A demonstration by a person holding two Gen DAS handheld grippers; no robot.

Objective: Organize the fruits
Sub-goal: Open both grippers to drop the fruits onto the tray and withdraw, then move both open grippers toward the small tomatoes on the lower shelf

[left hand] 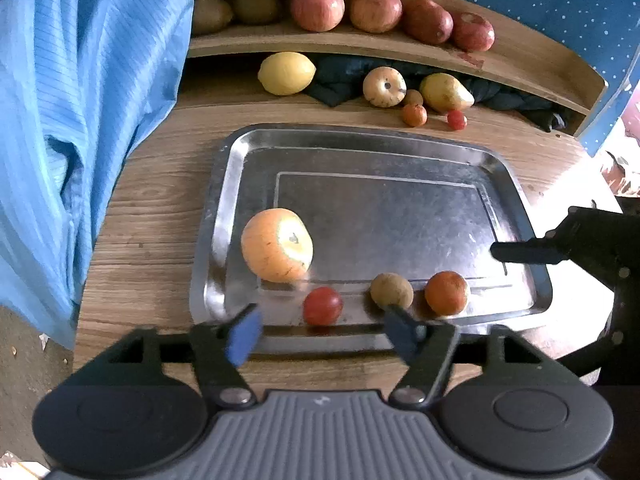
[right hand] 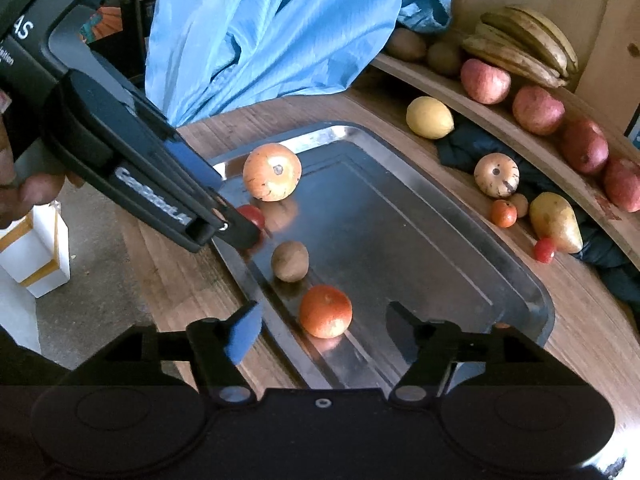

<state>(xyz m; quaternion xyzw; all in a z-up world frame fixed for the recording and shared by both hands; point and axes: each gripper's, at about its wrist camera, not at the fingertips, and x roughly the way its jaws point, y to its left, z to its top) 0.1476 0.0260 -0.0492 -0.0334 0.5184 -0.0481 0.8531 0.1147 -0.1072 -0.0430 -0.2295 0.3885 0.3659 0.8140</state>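
Note:
A steel tray (left hand: 400, 148) (right hand: 500, 280) lies on the wooden table. On it are a large orange-yellow fruit (left hand: 277, 245) (right hand: 272, 172), a small red fruit (left hand: 322, 306) (right hand: 253, 215), a brown kiwi-like fruit (left hand: 391, 290) (right hand: 290, 261) and an orange (left hand: 446, 293) (right hand: 325, 311). My left gripper (left hand: 326, 330) is open and empty at the tray's near edge, the red fruit just beyond its fingers. My right gripper (right hand: 322, 332) is open and empty, with the orange just ahead between its fingers.
Loose fruit lies behind the tray: a lemon (left hand: 286, 73), a pale round fruit (left hand: 385, 86), a pear (left hand: 445, 92), small orange and red fruits (left hand: 414, 115). A wooden shelf (left hand: 360, 42) holds apples, kiwis and bananas. Blue cloth (left hand: 80, 120) hangs at left.

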